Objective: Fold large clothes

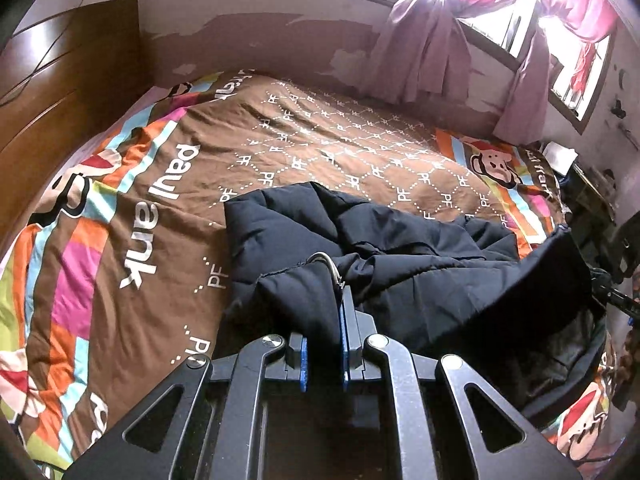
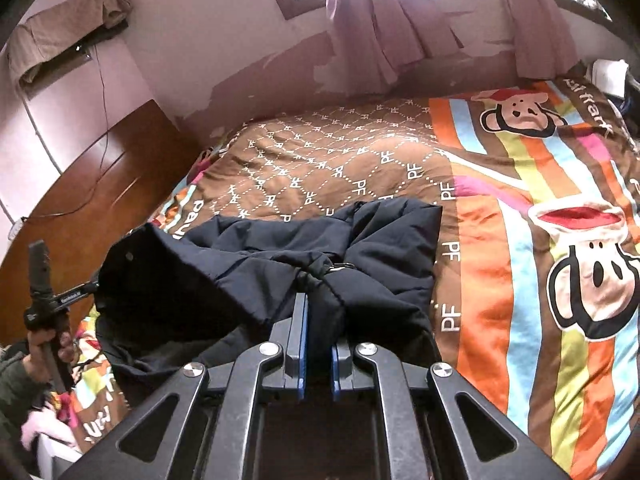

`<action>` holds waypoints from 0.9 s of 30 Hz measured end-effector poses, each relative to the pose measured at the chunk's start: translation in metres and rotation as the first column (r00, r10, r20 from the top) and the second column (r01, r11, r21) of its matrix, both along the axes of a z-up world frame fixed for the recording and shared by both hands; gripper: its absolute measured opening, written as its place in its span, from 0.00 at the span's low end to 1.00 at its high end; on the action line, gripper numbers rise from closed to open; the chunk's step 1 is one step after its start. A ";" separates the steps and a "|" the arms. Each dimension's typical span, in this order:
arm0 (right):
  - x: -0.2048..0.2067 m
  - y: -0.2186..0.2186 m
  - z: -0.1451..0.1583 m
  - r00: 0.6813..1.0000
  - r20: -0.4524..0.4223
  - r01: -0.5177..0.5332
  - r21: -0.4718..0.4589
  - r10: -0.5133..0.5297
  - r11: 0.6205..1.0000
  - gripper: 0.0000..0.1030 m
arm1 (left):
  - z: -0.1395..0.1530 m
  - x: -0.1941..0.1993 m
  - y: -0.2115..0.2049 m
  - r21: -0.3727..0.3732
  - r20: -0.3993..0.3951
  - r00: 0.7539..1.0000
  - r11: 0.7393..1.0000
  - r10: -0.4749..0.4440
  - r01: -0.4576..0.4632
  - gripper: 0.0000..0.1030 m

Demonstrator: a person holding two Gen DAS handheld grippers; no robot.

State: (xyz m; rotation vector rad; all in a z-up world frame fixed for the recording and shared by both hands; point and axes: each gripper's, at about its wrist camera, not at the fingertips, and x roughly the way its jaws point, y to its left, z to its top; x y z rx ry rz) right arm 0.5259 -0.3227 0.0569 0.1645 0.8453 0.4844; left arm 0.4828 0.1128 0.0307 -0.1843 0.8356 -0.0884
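On the patterned quilt, each tool, left and right, pinches puffy dark quilted jacket fabric.

Black metal tongs with blue pads, silver round screws and triangular cut-outs.

A dark padded jacket lies rumpled, perhaps half-folded, on the patterned bedspread
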 end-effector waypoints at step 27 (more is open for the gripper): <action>-0.045 0.070 -0.025 0.957 0.197 -0.151 -0.298 0.215 0.943 0.73 | 0.005 -0.025 0.013 0.021 0.169 0.980 0.995 -0.104 0.102 0.71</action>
